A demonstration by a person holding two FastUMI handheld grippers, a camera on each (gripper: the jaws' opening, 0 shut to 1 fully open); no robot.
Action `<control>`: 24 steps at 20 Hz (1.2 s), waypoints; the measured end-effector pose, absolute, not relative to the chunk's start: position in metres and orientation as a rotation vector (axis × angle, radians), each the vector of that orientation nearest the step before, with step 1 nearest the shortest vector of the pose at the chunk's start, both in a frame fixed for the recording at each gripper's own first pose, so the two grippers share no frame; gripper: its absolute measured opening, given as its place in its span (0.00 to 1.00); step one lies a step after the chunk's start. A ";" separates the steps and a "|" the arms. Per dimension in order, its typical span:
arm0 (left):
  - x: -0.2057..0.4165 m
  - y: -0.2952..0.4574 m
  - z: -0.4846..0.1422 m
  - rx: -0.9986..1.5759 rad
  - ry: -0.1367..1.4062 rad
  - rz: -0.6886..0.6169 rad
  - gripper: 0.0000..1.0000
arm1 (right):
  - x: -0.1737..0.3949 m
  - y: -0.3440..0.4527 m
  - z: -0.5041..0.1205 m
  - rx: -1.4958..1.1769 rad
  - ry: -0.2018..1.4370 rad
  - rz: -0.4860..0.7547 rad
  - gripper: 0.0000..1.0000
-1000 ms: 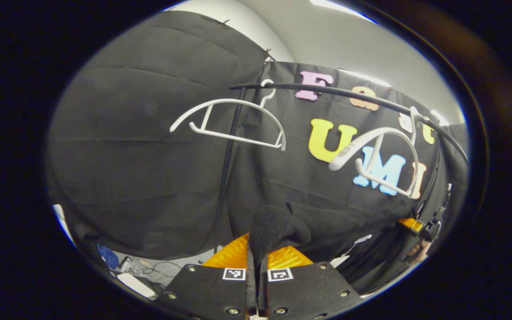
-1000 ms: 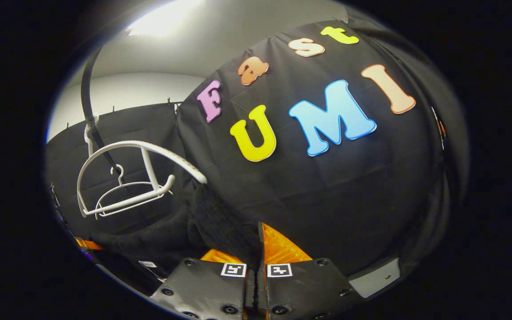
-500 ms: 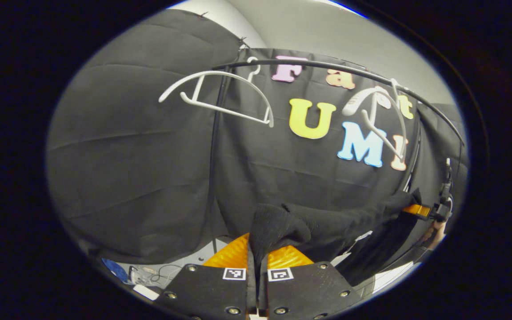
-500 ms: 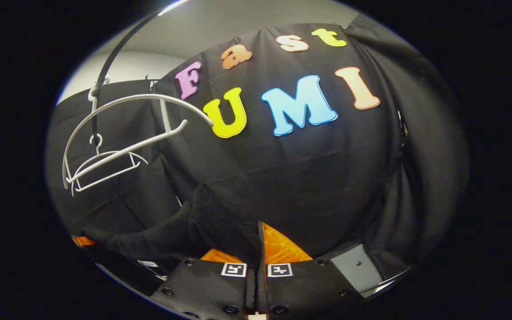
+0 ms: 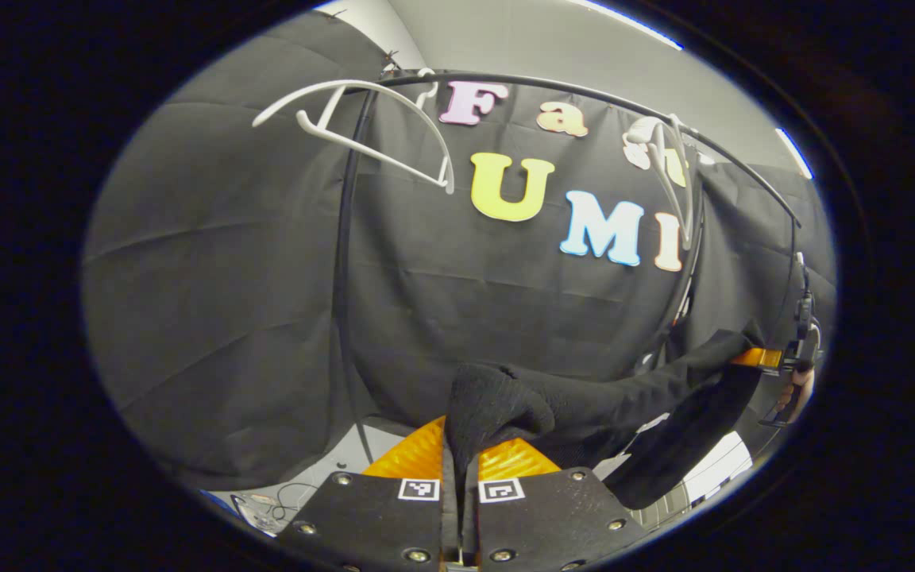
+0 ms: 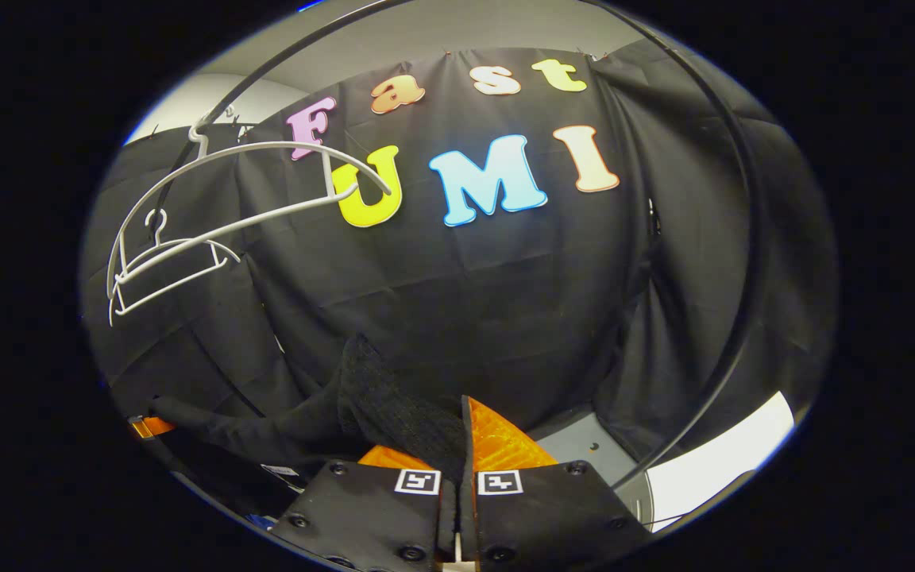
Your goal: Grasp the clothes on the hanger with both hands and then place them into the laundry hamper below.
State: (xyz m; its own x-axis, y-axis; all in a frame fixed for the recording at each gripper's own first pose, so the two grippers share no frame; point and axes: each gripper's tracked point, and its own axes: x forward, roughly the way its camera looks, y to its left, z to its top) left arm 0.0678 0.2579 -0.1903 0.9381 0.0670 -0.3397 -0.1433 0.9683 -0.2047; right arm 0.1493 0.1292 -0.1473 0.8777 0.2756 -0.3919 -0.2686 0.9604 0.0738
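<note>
Now — black garment (image 5: 600, 397) stretched between tongs | left tongs (image 5: 460, 469) and right tongs (image 6: 457, 465) both clamp it

A recording booth: black cloth walls (image 5: 211, 262) behind a clothes rail (image 5: 584, 91) with bare hangers (image 5: 362, 119).

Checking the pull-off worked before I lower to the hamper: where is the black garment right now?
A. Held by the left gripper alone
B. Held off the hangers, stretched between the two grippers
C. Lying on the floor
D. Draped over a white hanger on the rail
B: the black garment runs from the left gripper across to the right gripper, and both white hangers on the rail hang bare.
</note>
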 end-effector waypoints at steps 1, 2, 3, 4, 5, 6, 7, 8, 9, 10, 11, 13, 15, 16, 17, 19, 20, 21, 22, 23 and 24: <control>0.067 0.255 -0.194 -0.234 0.342 0.090 0.05 | 0.141 0.124 -0.152 0.024 0.425 0.267 0.03; 0.068 0.252 -0.198 -0.232 0.347 0.073 0.03 | 0.133 0.119 -0.154 0.034 0.433 0.248 0.04; 0.070 0.248 -0.203 -0.225 0.354 0.056 0.03 | 0.127 0.115 -0.157 0.038 0.437 0.232 0.04; 0.071 0.244 -0.207 -0.216 0.362 0.041 0.04 | 0.121 0.112 -0.161 0.041 0.447 0.217 0.04; 0.074 0.237 -0.210 -0.209 0.374 0.028 0.03 | 0.118 0.111 -0.166 0.044 0.459 0.208 0.04; 0.075 0.230 -0.213 -0.207 0.384 0.017 0.05 | 0.114 0.109 -0.173 0.051 0.473 0.202 0.04; 0.073 0.220 -0.218 -0.208 0.396 0.005 0.05 | 0.109 0.108 -0.178 0.059 0.488 0.196 0.04; 0.072 0.211 -0.223 -0.206 0.408 -0.005 0.03 | 0.104 0.108 -0.185 0.069 0.501 0.192 0.04; 0.069 0.204 -0.230 -0.198 0.422 -0.012 0.05 | 0.100 0.109 -0.193 0.078 0.517 0.190 0.04; 0.068 0.198 -0.237 -0.191 0.437 -0.017 0.04 | 0.097 0.109 -0.202 0.083 0.534 0.188 0.04; 0.065 0.193 -0.244 -0.187 0.453 -0.023 0.04 | 0.094 0.109 -0.208 0.088 0.546 0.186 0.04; 0.063 0.182 -0.262 -0.195 0.494 -0.039 0.04 | 0.089 0.108 -0.225 0.099 0.577 0.177 0.04; 0.064 0.170 -0.279 -0.186 0.529 -0.061 0.03 | 0.084 0.109 -0.246 0.120 0.621 0.166 0.04; 0.065 0.164 -0.288 -0.177 0.545 -0.075 0.04 | 0.082 0.110 -0.256 0.134 0.640 0.159 0.04; 0.065 0.158 -0.297 -0.169 0.561 -0.089 0.03 | 0.081 0.111 -0.266 0.147 0.661 0.152 0.04; 0.067 0.145 -0.312 -0.166 0.593 -0.113 0.04 | 0.076 0.114 -0.287 0.165 0.702 0.144 0.04; 0.068 0.136 -0.317 -0.169 0.607 -0.126 0.03 | 0.074 0.117 -0.295 0.166 0.720 0.147 0.04; 0.068 0.124 -0.324 -0.178 0.624 -0.137 0.03 | 0.075 0.119 -0.301 0.162 0.732 0.152 0.04; 0.069 0.115 -0.332 -0.193 0.641 -0.149 0.03 | 0.074 0.123 -0.307 0.155 0.740 0.159 0.03; 0.070 0.106 -0.341 -0.207 0.657 -0.158 0.05 | 0.075 0.125 -0.313 0.147 0.745 0.165 0.03; 0.072 0.100 -0.348 -0.216 0.668 -0.167 0.05 | 0.075 0.126 -0.319 0.139 0.750 0.168 0.03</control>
State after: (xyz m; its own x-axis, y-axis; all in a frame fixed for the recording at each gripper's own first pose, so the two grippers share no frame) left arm 0.0720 0.0998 -0.3485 0.7729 -0.2221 -0.5943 0.0842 0.9644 -0.2508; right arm 0.0753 0.1258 -0.3187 0.7193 0.2009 -0.6650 -0.1018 0.9774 0.1852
